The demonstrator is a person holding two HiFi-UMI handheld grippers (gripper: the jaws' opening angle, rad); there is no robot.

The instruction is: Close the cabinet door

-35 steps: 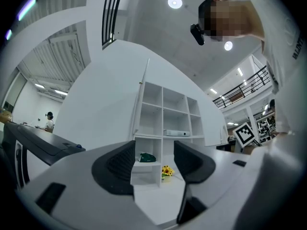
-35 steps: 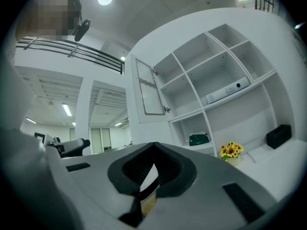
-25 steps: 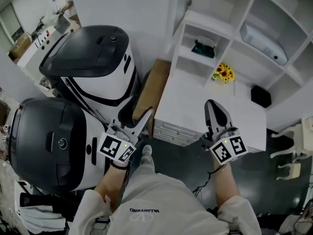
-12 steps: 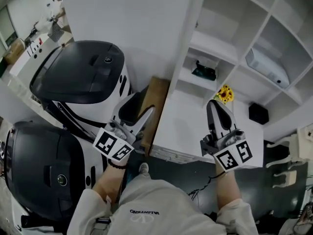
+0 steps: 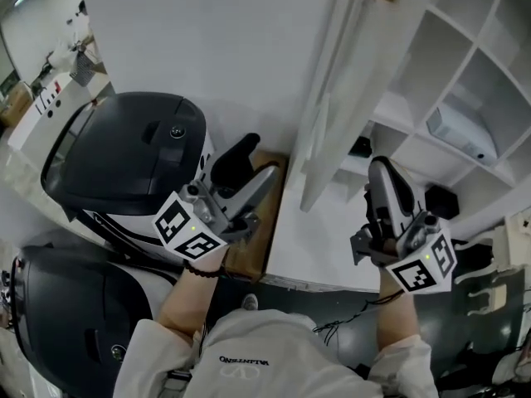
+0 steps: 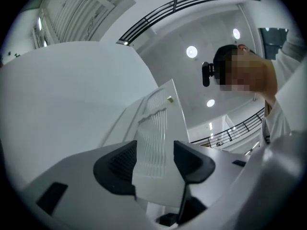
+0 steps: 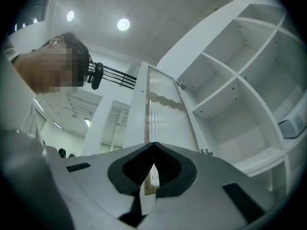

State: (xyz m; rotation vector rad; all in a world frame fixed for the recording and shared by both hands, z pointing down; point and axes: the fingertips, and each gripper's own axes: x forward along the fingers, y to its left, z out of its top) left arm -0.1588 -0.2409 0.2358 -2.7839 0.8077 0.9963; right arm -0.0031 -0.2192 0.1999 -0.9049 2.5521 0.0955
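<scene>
our left gripper (image 5: 253,171) has its jaws spread, just left of the open cabinet door (image 5: 325,114), which stands edge-on between both grippers. our right gripper (image 5: 383,181) has its jaws pressed together. bulky black-and-white machines (image 5: 124,152) crowd the left. a brown box (image 5: 259,226) sits against the white counter (image 5: 319,247). open shelves (image 5: 465,65) stand to the right, with round ceiling lights (image 7: 123,24) overhead.

A black-topped white machine (image 5: 124,152) stands beside a wooden board (image 5: 249,255).
</scene>
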